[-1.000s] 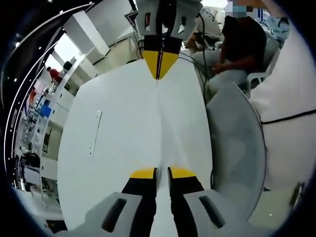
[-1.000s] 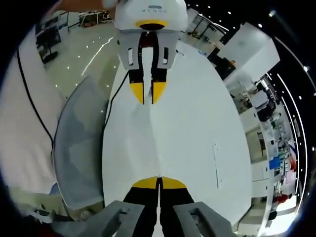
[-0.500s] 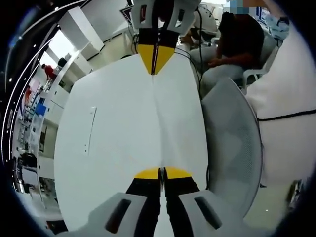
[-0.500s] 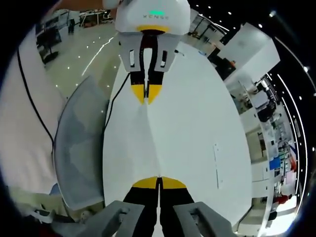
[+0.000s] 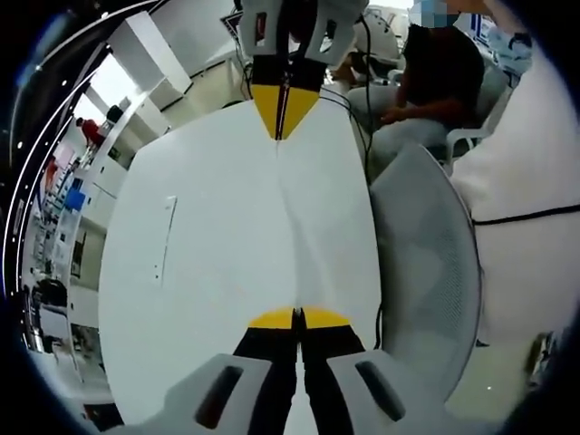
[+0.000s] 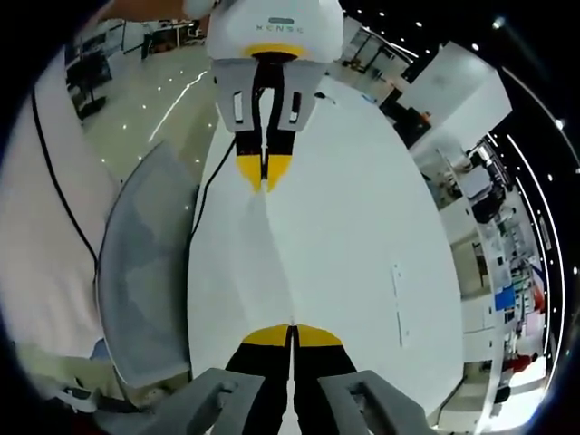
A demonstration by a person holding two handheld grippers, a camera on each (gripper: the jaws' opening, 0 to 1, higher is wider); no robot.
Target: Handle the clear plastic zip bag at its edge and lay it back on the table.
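Note:
The clear plastic zip bag [image 5: 287, 227] is nearly see-through and shows as a thin creased edge stretched between the two grippers above the white table [image 5: 199, 290]. My left gripper [image 5: 297, 316] is shut on one end of that edge. Facing it from the top of the left gripper view, my right gripper [image 5: 279, 134] is shut on the other end. In the right gripper view the same bag edge [image 6: 277, 263] runs from my right gripper [image 6: 292, 332] up to the left gripper [image 6: 265, 185], both with yellow tips pressed together.
A grey mesh chair [image 5: 426, 263] stands against the table's side, also in the right gripper view [image 6: 145, 272]. A thin slot strip [image 5: 164, 237] lies on the table. A seated person [image 5: 435, 82] is beyond the table's far end. A black cable [image 6: 204, 217] runs along the table edge.
My left gripper's jaws, apart a second ago, have come together on the bag's edge. The right gripper has stayed shut. Both views shifted only slightly.

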